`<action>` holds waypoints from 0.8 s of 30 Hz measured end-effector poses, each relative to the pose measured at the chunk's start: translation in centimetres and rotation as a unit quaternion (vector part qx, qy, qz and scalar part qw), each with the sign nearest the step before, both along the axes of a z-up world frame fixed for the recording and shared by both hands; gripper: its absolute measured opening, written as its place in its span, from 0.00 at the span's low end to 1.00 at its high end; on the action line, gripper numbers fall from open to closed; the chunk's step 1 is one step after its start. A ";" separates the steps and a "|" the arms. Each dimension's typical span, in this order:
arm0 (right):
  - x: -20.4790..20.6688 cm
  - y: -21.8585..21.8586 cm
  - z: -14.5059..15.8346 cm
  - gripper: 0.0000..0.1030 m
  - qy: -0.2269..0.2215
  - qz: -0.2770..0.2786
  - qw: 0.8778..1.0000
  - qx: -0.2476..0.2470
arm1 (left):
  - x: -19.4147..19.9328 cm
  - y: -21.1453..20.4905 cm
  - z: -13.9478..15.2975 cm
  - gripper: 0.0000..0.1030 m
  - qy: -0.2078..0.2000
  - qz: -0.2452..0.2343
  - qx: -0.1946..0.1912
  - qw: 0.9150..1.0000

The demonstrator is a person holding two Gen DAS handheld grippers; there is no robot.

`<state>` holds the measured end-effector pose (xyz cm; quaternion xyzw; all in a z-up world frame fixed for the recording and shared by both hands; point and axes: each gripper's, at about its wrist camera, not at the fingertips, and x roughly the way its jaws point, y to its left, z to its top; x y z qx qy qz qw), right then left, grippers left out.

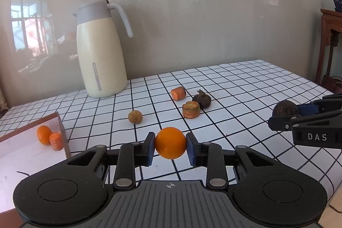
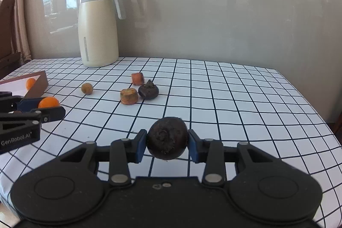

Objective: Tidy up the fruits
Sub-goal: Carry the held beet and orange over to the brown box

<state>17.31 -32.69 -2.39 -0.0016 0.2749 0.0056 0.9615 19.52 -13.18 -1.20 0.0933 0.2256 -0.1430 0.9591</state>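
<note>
My left gripper [image 1: 170, 145] is shut on a small orange [image 1: 170, 143], held above the checked tablecloth; it also shows in the right wrist view [image 2: 48, 102]. My right gripper [image 2: 167, 141] is shut on a dark brown round fruit [image 2: 167, 138], seen at the right edge of the left wrist view [image 1: 285, 108]. On the cloth lie two carrot chunks [image 1: 191, 109] [image 1: 178, 93], another dark fruit [image 1: 201, 99] and a small brownish round fruit [image 1: 135, 116]. A brown-walled tray [image 1: 62, 129] at the left holds an orange [image 1: 43, 134] and a carrot piece [image 1: 56, 140].
A cream thermos jug [image 1: 101, 50] stands at the back left against the grey wall. The table's right edge [image 2: 316, 112] drops off beside a wooden stand [image 1: 330, 44].
</note>
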 end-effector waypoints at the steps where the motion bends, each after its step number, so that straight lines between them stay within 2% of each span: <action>1: -0.6 0.4 0.1 0.31 -0.001 0.005 1.000 -0.002 | -0.5 0.5 0.2 0.30 -0.003 0.002 -0.001 1.000; 12: -3.4 5.7 1.3 0.31 -0.020 0.079 0.997 -0.007 | -6.3 6.5 0.8 0.30 -0.017 0.047 0.007 0.999; 24: -3.1 12.2 2.2 0.31 -0.027 0.175 0.984 -0.012 | -7.9 14.2 1.7 0.30 -0.036 0.118 0.000 0.992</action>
